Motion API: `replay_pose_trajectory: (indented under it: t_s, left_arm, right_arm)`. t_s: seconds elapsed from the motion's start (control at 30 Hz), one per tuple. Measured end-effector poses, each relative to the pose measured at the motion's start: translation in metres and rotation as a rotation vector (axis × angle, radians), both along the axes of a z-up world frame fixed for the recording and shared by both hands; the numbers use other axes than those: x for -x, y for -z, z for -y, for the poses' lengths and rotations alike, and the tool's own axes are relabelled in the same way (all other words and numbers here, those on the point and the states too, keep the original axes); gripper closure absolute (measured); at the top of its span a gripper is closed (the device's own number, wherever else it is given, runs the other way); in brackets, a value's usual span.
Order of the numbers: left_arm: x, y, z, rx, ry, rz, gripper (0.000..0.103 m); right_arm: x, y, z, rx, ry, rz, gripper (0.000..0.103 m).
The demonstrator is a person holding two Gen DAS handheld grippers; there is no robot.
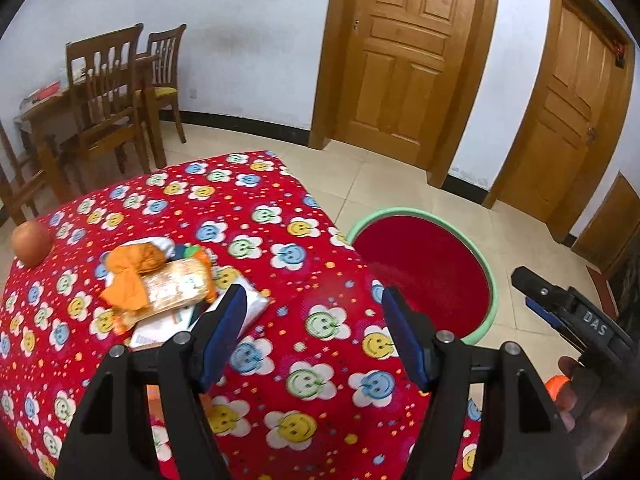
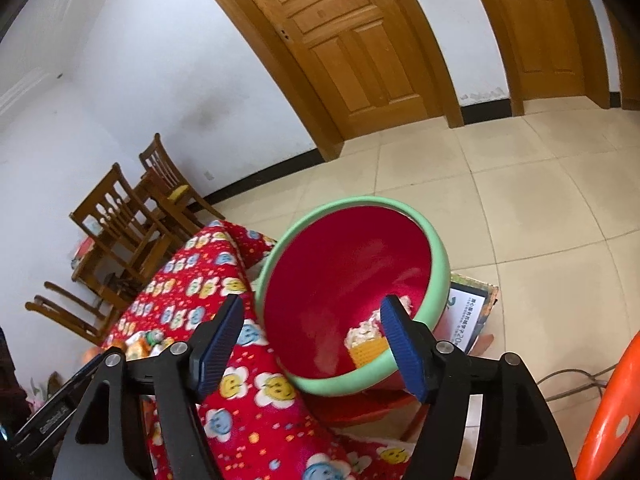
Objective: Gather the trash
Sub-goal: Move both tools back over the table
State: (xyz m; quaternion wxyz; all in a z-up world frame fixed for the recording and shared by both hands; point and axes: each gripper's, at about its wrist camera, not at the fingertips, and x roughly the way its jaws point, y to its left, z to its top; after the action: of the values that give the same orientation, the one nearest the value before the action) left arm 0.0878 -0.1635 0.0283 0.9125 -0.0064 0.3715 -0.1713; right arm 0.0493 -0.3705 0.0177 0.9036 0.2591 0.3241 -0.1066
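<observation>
A desk [image 1: 256,264] under a red smiley-flower cloth fills the near ground. Just off its right edge stands the green-rimmed red basin [image 2: 436,280], a yellow-and-white wrapper [image 2: 366,340] lying inside. On the desk, well left of the basin, sits a wrapper pile [image 1: 160,284]. Both the left hand-held gripper [image 1: 314,320] and right hand-held gripper [image 2: 312,330] gape apart, empty.

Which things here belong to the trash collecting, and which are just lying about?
Job:
- wrapper pile on the table
- red basin beside the table, with a yellow-and-white scrap inside
- left gripper and right gripper, both open and empty

Lying about:
- apple
- wooden chairs
- doors
</observation>
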Motion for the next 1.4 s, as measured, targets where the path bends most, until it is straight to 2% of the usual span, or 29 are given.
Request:
replay_pose_trajectory:
  t_s: [0.13,0.4,0.7,1.07,1.4]
  left_arm:
    - [0.007,-0.005,-0.013,0.003,-0.023,0.009,0.033]
    - [0.026,-0.012,-0.037,0.000,-0.058,0.023,0.033]
    - [0.040,-0.012,-0.072,0.005,-0.141,0.022,0.033]
    - [0.046,0.006,-0.113,-0.017,-0.246,-0.015,0.033]
    - [0.041,0.027,-0.118,-0.070,-0.260,-0.043,0.032]
  right_arm:
    - [0.009,-0.009,-0.011,0.001,-0.022,0.016,0.026]
    - [0.022,-0.019,-0.033,0.005,-0.061,0.033,0.025]
    - [0.031,-0.021,-0.057,0.016,-0.103,0.022,0.025]
    - [0.033,-0.014,-0.076,0.022,-0.141,-0.003,0.025]
    - [0.030,0.000,-0.081,0.020,-0.158,-0.034,0.025]
